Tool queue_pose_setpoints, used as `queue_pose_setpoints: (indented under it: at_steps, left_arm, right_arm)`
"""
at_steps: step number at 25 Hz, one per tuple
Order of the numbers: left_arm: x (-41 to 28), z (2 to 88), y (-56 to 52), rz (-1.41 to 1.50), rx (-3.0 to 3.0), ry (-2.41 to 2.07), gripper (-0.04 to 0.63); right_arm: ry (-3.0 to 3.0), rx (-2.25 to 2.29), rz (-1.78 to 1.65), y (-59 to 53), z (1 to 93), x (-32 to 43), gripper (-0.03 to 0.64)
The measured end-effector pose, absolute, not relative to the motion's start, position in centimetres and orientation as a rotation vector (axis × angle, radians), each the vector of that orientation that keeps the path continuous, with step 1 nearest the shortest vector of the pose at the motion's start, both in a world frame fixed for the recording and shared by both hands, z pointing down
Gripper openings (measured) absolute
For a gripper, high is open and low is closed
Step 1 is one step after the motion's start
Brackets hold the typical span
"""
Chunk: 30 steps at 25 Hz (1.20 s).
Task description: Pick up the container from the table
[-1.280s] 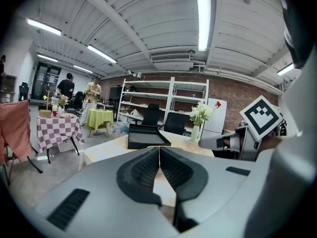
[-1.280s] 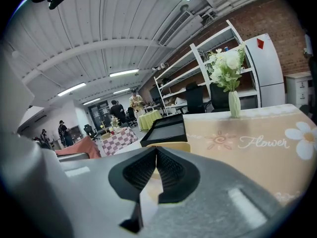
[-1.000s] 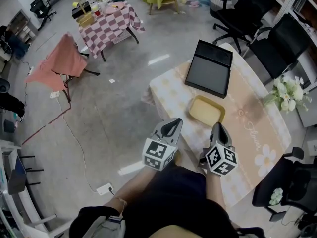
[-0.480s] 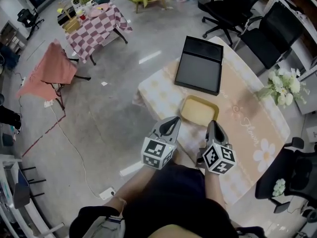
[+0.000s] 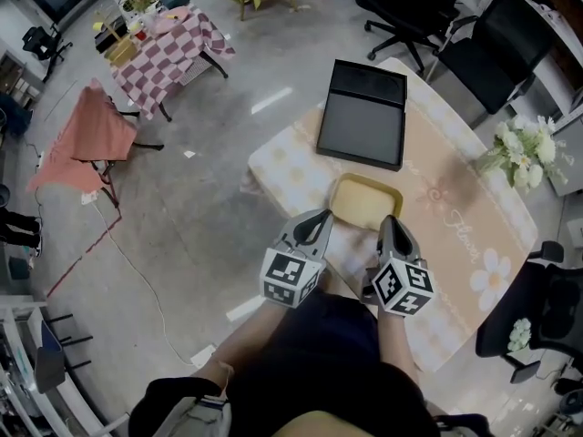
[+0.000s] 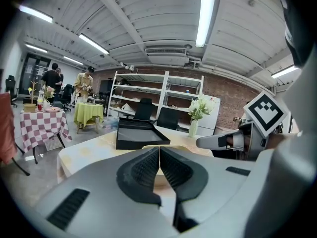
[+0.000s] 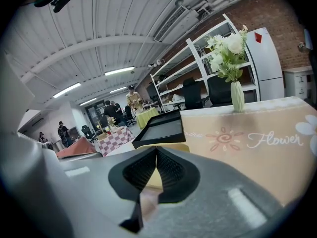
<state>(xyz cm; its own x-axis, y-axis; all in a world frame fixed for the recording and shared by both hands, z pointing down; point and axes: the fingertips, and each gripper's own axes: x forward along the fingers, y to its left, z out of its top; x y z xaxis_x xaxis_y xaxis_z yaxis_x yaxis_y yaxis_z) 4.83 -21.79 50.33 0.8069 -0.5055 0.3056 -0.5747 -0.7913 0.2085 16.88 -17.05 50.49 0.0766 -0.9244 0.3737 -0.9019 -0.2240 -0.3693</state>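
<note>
A shallow yellow container [image 5: 367, 201] lies on the table with the peach flowered cloth [image 5: 455, 235], near its front edge. My left gripper [image 5: 322, 217] is shut and empty, its tip by the container's near left corner. My right gripper [image 5: 387, 220] is also shut and empty, its tip at the near right edge. In the left gripper view the closed left gripper [image 6: 159, 150] hides most of the container [image 6: 146, 147]. In the right gripper view the closed right gripper [image 7: 156, 150] has the container's rim [image 7: 176, 147] just behind it.
A black tray [image 5: 362, 116] lies beyond the container. A vase of white flowers [image 5: 524, 153] stands at the table's right edge. Black office chairs [image 5: 492, 35] ring the far side. A checked table [image 5: 159, 48] and people stand farther off on the grey floor.
The left gripper has edged forward toward the container, which now sits closer to both tips in the head view. Both grippers stay shut; the right one has hardly moved.
</note>
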Motion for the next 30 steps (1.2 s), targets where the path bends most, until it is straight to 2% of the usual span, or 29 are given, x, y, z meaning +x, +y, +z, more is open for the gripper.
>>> queue_pose_setpoints:
  at_steps: [17,30]
  left_arm:
    - [6.7,49.4,-22.2,0.398,2.757,-0.681,0.012]
    - [9.0,49.1,-26.6,0.446,2.748,-0.528,0.012]
  right_arm:
    - [1.962,-2.401,-0.801,-16.5,50.1,18.4,0.005]
    - [2.114,-2.533,-0.787,-20.6,48.9,19.8,0.006]
